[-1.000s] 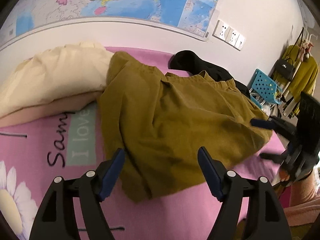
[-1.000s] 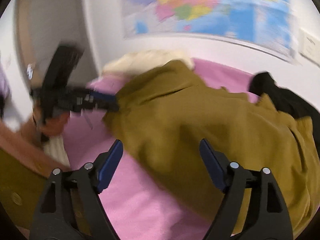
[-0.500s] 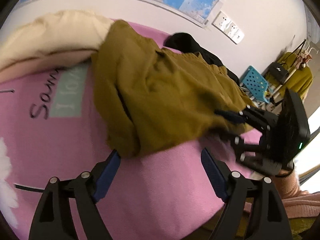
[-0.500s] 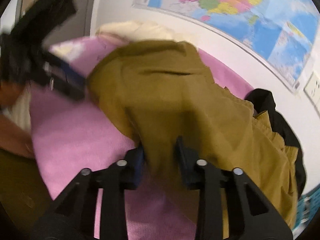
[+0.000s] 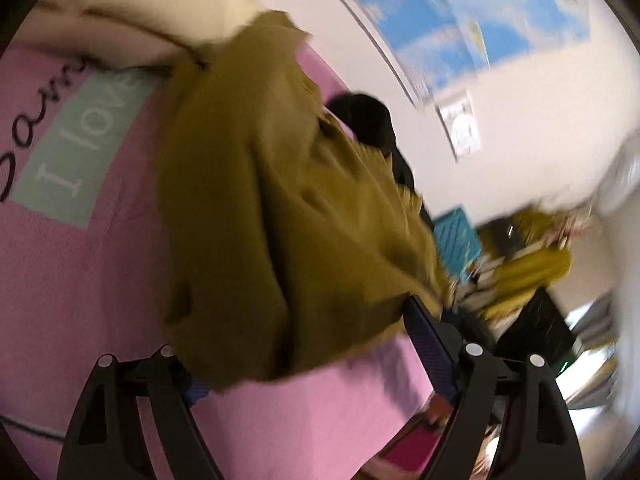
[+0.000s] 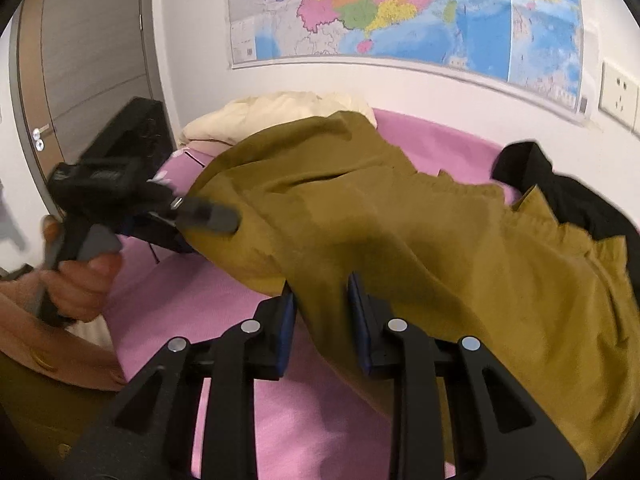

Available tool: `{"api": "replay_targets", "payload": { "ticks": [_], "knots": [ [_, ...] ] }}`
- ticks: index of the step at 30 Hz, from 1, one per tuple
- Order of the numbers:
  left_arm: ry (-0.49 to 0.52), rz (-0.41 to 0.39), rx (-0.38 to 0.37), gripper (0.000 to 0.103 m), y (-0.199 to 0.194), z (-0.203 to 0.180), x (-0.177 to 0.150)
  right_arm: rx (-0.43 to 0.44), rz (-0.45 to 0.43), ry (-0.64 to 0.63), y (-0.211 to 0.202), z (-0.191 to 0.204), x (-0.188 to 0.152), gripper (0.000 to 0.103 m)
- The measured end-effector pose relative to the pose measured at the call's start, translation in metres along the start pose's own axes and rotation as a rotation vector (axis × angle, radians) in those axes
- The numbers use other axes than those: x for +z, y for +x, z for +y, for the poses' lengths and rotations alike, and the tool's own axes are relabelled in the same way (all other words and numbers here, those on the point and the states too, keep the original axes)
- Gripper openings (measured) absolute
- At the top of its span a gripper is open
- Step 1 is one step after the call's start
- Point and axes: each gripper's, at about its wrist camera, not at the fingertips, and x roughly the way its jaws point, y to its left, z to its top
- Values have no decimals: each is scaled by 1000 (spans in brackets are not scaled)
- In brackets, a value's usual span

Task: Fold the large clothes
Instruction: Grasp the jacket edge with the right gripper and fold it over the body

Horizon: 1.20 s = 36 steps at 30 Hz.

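Garment (image 6: 420,240), olive, large, lying rumpled across the pink sheet (image 6: 192,300) of a bed, its far end against a cream pillow (image 6: 280,108) and a black cloth (image 6: 560,184) at the wall side. Right gripper (image 6: 322,304): jaws drawn close, blue pads clamped on a fold of the garment's near edge, cloth pinched between them and spilling over the right finger. Left gripper (image 5: 304,344): jaws wide, nothing pressed; the garment's lower corner hangs into the gap, draped over the left finger's tip (image 5: 196,388) and hiding most of it, while the right finger (image 5: 424,340) stands just beside the cloth's other edge; contact there cannot be told through the blur. In the right wrist view the left gripper (image 6: 208,220) reaches the garment's left edge, held by a hand (image 6: 80,280). Sheet printed with lettering (image 5: 80,136). Map (image 6: 400,12) on the wall above the bed.
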Motion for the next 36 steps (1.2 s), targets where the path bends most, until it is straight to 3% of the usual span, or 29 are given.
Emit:
{"api": "replay_targets", "payload": {
  "ticks": [5, 7, 9, 10, 12, 14, 15, 18, 23, 30, 31, 36],
  "knots": [
    [-14, -21, -26, 85, 2, 0, 11, 126, -7, 130, -7, -12, -7, 34],
    [-23, -21, -9, 85, 11, -1, 17, 177, -20, 186, -19, -18, -12, 49],
    [21, -31, 45, 84, 11, -4, 18, 241, -58, 260, -42, -29, -23, 57],
    [68, -31, 114, 79, 17, -8, 18, 257, -76, 298, -54, -36, -29, 64],
    [116, -48, 167, 71, 22, -14, 19, 273, -87, 412, -79, -58, -52, 75],
    [147, -53, 209, 60, 24, -13, 20, 271, -88, 515, -94, -76, -75, 78],
    [153, -50, 224, 53, 24, -12, 21, 250, -93, 572, -102, -85, -88, 78],
    [166, -45, 238, 48, 24, -13, 22, 199, -95, 791, -116, -118, -127, 80],
    [224, -28, 283, 49, 24, -21, 21, 63, -157, 958, -119, -151, -150, 80],
    [200, 5, 250, 60, 28, -13, 27, -153, -184, 904, -94, -161, -130, 80],
    [197, 6, 240, 64, 28, -12, 27, -181, -201, 900, -89, -160, -126, 84],
    [185, 10, 196, 73, 31, -10, 30, -185, -318, 967, -81, -173, -125, 89]
  ]
}}
